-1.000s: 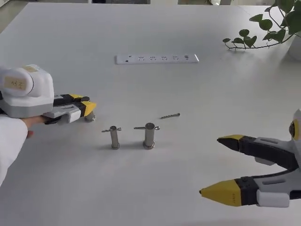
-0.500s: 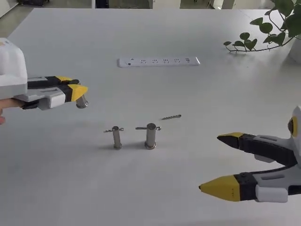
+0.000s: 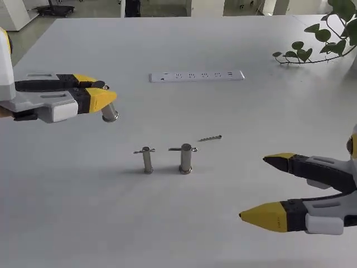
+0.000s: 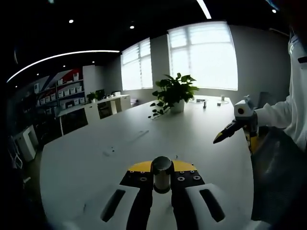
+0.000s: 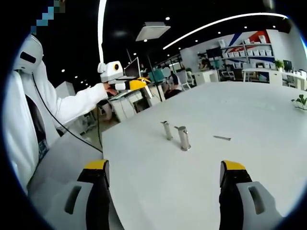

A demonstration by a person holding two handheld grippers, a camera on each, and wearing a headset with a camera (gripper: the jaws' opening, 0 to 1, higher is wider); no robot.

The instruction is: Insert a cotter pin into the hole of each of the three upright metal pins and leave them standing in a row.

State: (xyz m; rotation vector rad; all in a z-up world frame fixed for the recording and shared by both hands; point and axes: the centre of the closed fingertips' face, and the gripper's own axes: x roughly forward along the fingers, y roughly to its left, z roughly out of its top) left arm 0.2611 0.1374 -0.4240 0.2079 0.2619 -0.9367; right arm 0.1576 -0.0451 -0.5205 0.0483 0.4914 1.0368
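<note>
The left gripper [image 3: 107, 92] is up in the air over the left side of the big white table [image 3: 83, 212]. Its yellow-tipped jaws are almost closed and pinch a short silver metal pin [image 3: 110, 114]. In the left gripper view its round shiny end [image 4: 162, 171] sits right between them.

Two more silver pins stand side by side in the middle of the table: the thinner left pin [image 3: 147, 162] and the thicker right pin [image 3: 186, 161]. The left pin's cotter pin [image 3: 140, 151] and the right pin's cotter pin [image 3: 174, 149] poke sideways through their tops. One loose thin grey cotter pin [image 3: 210, 138] lies flat just behind them.

The right gripper [image 3: 254, 187] hovers low on the right, its jaws wide apart and holding nothing. A long white power strip [image 3: 197, 75] lies farther back.
</note>
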